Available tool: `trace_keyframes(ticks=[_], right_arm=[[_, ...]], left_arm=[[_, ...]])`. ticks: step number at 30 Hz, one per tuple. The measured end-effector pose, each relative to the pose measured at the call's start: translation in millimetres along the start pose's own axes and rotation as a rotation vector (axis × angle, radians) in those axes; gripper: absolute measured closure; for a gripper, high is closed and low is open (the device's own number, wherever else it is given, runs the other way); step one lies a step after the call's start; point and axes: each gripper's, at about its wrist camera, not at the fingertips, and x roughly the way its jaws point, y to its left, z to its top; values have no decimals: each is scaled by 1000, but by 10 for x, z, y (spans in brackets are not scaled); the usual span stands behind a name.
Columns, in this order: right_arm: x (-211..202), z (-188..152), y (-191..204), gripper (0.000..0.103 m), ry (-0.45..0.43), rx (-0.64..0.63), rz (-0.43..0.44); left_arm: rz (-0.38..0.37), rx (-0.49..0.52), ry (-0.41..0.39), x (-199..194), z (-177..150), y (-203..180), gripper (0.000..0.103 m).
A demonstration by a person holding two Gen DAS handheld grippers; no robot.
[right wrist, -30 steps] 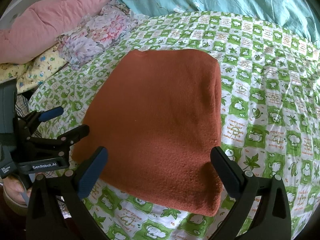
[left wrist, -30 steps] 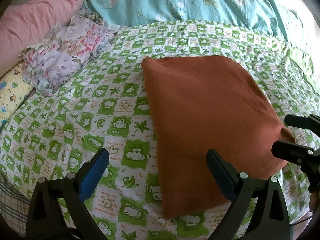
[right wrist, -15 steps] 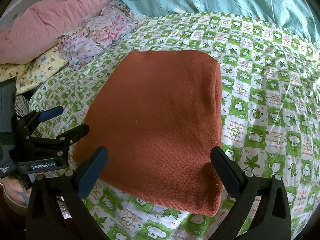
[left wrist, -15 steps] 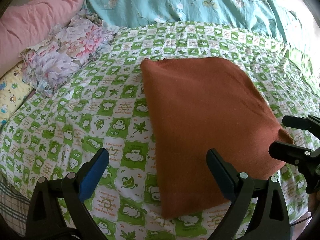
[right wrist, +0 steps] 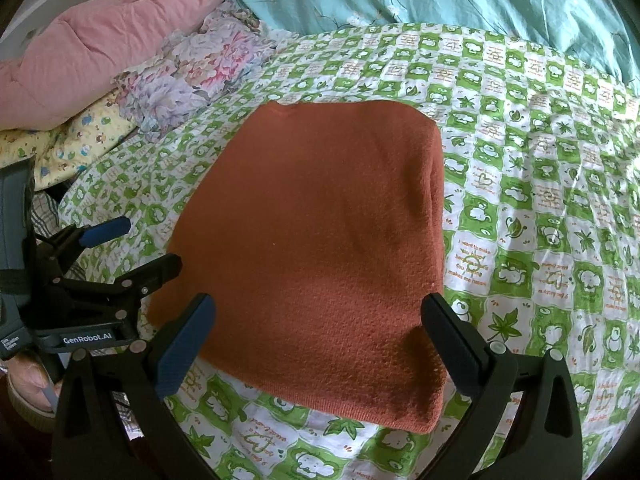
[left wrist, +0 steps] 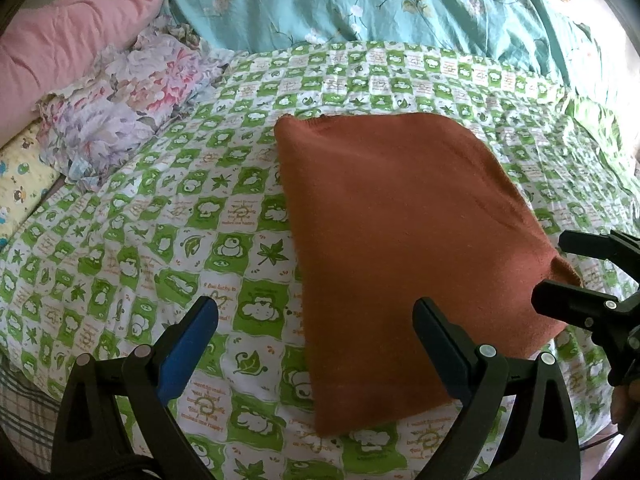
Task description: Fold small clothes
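A rust-orange knit garment lies folded into a flat rectangle on the green-and-white checked bedsheet. It also shows in the right wrist view. My left gripper is open and empty, hovering just before the garment's near left edge. My right gripper is open and empty, above the garment's near edge. The right gripper shows at the right edge of the left wrist view, by the garment's right corner. The left gripper shows at the left of the right wrist view.
A crumpled floral cloth lies at the far left of the bed, next to a pink quilt and a yellow patterned pillow. A teal floral duvet runs along the back. The bed's front edge is close below the grippers.
Both grippers have drawn back slightly from the garment, which now looks a little farther away. The garment lies still and both grippers stay open.
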Motion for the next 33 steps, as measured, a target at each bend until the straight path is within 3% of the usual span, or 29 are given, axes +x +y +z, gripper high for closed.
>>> trace_keyframes(ticks=[33], right_arm=[[-14, 7, -16, 1, -1, -2, 5]], left_arm=[[2, 8, -14, -34, 24, 19, 5]])
